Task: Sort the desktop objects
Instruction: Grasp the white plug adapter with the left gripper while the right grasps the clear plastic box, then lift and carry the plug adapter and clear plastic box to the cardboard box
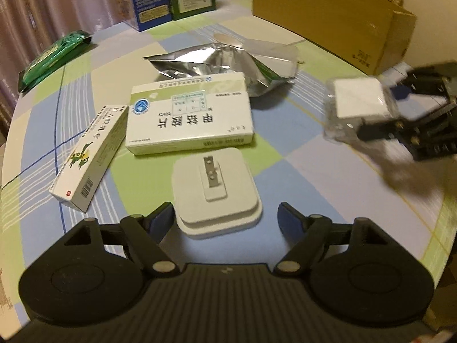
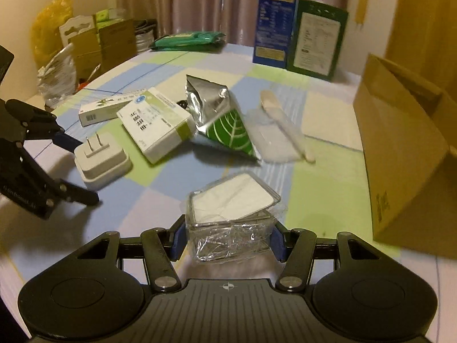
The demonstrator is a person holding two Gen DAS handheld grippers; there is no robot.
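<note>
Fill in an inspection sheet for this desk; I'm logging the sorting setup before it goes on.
Surface: checked tablecloth, pastel squares.
Job's things: white plug adapter, prongs up; large medicine box; narrow medicine box; foil pouch; wrapped clear box.
Clutter: green packet; two upright cartons; wrapped spatula.
Grippers: left gripper open around the adapter's near edge; right gripper shut on the wrapped clear box.
Cables: nothing seen.
Surroundings: open cardboard box; curtain; floor boxes and bags.
</note>
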